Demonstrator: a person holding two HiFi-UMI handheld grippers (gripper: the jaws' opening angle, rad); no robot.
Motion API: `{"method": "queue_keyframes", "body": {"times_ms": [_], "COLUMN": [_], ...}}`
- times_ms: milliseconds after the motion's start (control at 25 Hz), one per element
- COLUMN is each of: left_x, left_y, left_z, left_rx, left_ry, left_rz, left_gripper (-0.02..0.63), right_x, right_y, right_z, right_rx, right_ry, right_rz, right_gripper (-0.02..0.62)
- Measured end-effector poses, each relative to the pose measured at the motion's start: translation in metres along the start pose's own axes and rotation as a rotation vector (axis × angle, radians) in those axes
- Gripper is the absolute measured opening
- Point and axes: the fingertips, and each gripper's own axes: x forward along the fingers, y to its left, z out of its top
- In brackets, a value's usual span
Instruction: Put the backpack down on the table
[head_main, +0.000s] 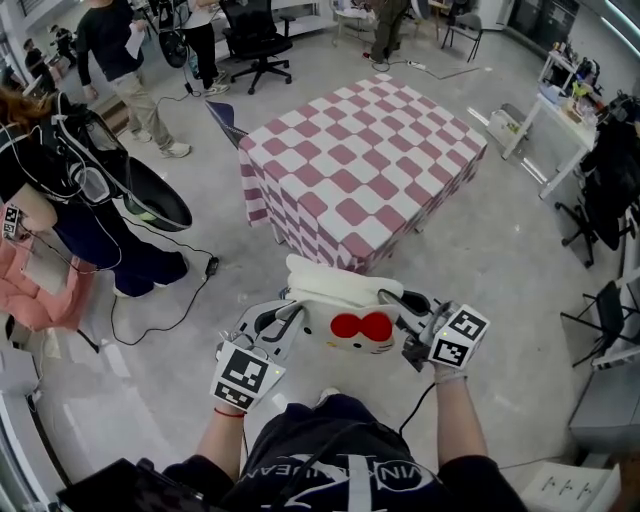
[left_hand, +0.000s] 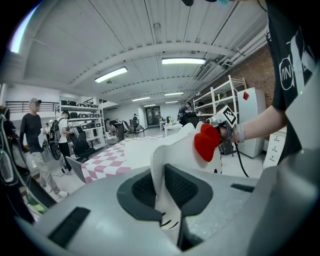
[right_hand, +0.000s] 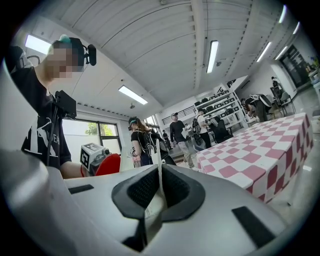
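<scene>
A white cat-face backpack (head_main: 345, 305) with a red bow (head_main: 361, 326) hangs in the air between both grippers, over the floor just short of the table's near corner. My left gripper (head_main: 292, 318) is shut on its left edge; in the left gripper view the white backpack (left_hand: 187, 150) rises from between the jaws. My right gripper (head_main: 408, 318) is shut on its right edge, and the right gripper view shows a thin white edge of the backpack (right_hand: 159, 165) pinched between the jaws. The table (head_main: 365, 165) has a pink-and-white checked cloth and a bare top.
Grey floor lies around the table. A person with a black bag (head_main: 95, 190) stands at the left, others (head_main: 125, 60) farther back. An office chair (head_main: 255, 40) stands behind the table, white shelving (head_main: 565, 115) and a chair (head_main: 605, 310) at the right. A cable (head_main: 160, 290) trails on the floor.
</scene>
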Motion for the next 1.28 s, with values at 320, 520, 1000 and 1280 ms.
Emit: {"method": "queue_keyframes", "body": {"times_ms": [320,520,1000,1280], "left_x": [0.003,0.004,0.018,0.055], "left_y": [0.003,0.003,0.017,0.045], "left_z": [0.005,0.006,0.021,0.038], "left_rx": [-0.001,0.014,0.01,0.004], "left_ry": [-0.001,0.0,-0.002,-0.02], "left_rz": [0.019,0.021,0.0,-0.009], "left_gripper": [0.035,0.035,0.035,0.035], "right_x": [0.002,0.002,0.006,0.021], "right_y": [-0.006,-0.007,-0.021,-0.062], "right_z": [0.007,0.007,0.02,0.043], "right_rx": [-0.006,-0.003,0.009,-0.004], "right_ry": [0.0,-0.007,-0.009,-0.02], "right_rz": [0.012,0.012,-0.002,-0.006], "right_gripper": [0.011,0.011,0.011,0.011]}}
